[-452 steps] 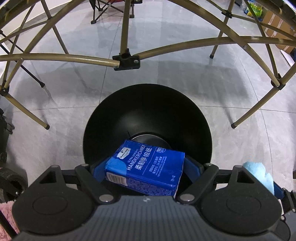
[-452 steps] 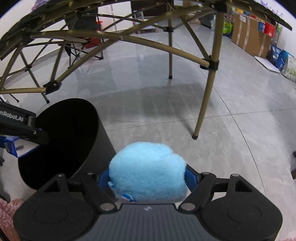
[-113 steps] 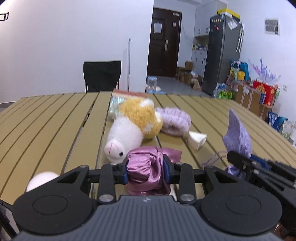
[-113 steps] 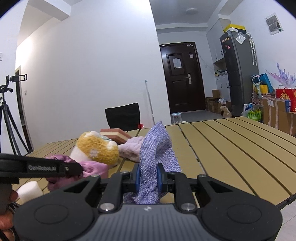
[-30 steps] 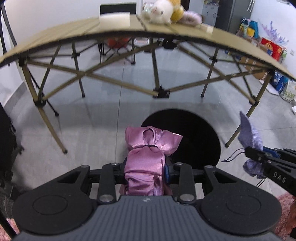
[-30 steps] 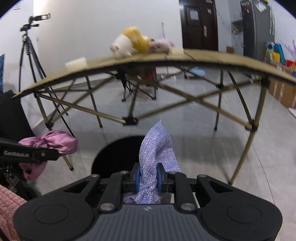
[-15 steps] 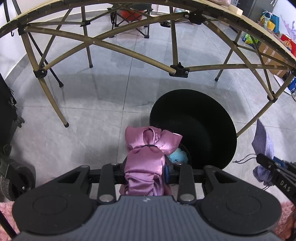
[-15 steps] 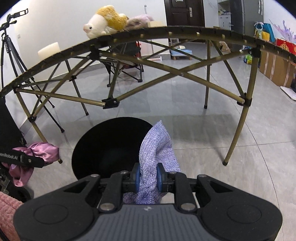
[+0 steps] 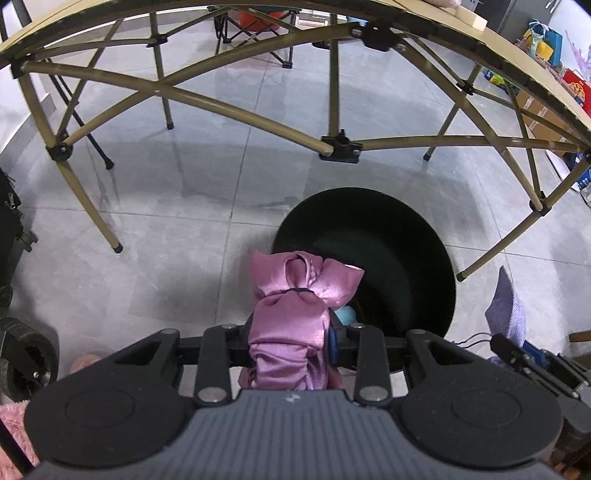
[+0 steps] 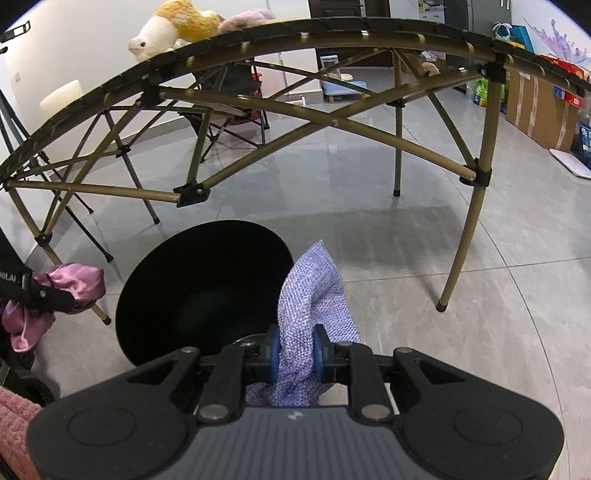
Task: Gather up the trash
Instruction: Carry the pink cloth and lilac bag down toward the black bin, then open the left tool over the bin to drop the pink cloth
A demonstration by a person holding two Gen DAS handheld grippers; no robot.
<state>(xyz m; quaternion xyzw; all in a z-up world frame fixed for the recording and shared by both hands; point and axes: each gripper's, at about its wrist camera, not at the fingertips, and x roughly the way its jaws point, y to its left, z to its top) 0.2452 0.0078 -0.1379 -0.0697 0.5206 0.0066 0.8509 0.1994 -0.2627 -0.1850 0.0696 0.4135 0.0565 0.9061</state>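
- Ahead of both sets of fingers I see the folding table [image 10: 332, 29], its tan crossed legs arching over the grey tiled floor [image 9: 147, 229].
- The black trash bin [image 9: 406, 236] stands on the floor below and just beyond my left fingers, a little to their right; from the right wrist it sits ahead and left of the fingers [image 10: 207, 280].
- My left gripper [image 9: 290, 338] is clamped on the pink satin scrunchie [image 9: 295, 295], which sticks up past the fingertips and overlaps the bin's near rim.
- My right gripper [image 10: 297, 349] is pinched tight on the purple knit cloth [image 10: 314, 291], whose free end rises ahead of the fingers, just right of the bin.
- A yellow-and-white plush toy [image 10: 173, 26] lies on the tabletop, far ahead and left of my right fingers.
- Something light blue [image 9: 345, 314] shows inside the bin beside the scrunchie; I cannot tell what it is.
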